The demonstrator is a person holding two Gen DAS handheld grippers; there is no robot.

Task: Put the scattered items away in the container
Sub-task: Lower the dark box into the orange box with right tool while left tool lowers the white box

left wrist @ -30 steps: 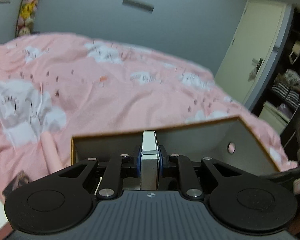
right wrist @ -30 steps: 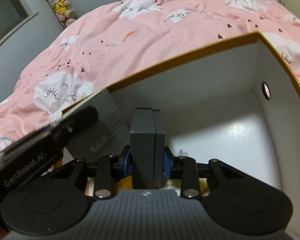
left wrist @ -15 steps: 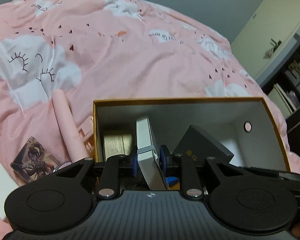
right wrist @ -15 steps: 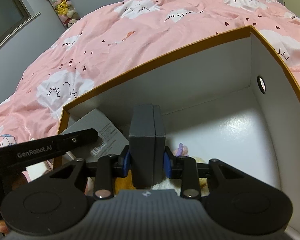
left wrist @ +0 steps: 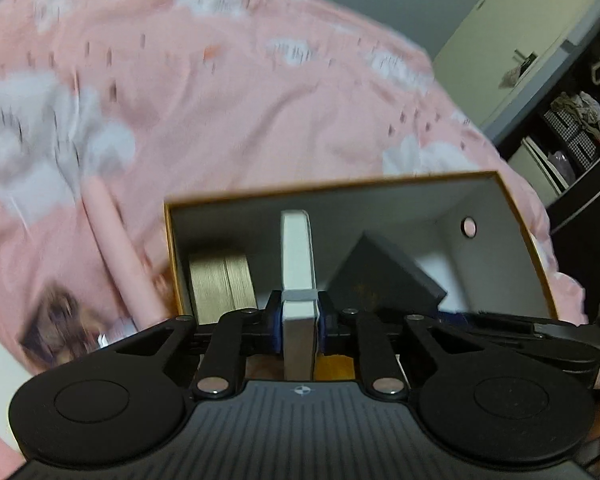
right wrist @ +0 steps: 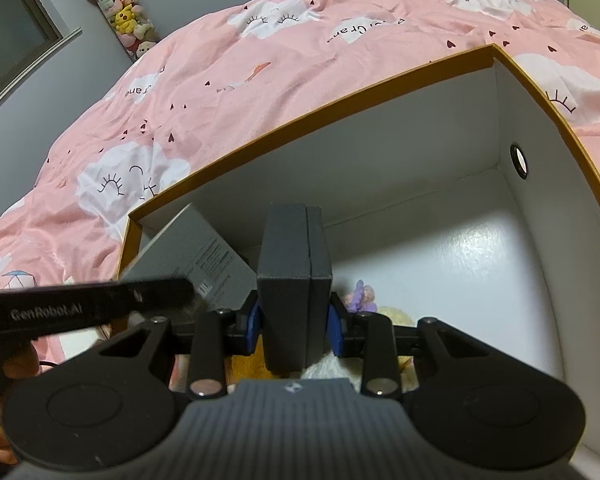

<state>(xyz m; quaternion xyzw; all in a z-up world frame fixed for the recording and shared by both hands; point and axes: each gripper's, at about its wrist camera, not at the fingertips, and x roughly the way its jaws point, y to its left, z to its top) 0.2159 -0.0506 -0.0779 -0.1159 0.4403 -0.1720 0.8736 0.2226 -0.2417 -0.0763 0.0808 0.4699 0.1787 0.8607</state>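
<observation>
While my left gripper [left wrist: 299,326] has lifted slightly, blurring things, both clamp boxes: white box [left wrist: 297,256], dark box [right wrist: 294,264], seemingly unreleased over the container [right wrist: 380,168].

The room is dim, lit softly from above with a cool grey cast. The left wrist view is smeared by motion: the pink cloud-printed bedspread [left wrist: 204,120] streaks into blur (its small dark marks drawn into dashes), while the near black gripper body stays fairly crisp. The right wrist view is sharp. A soft glare patch sits on the glossy white floor of the orange-rimmed cardboard box [right wrist: 480,256]. Fisheye bending curves the edges of both views, and the corners darken.
</observation>
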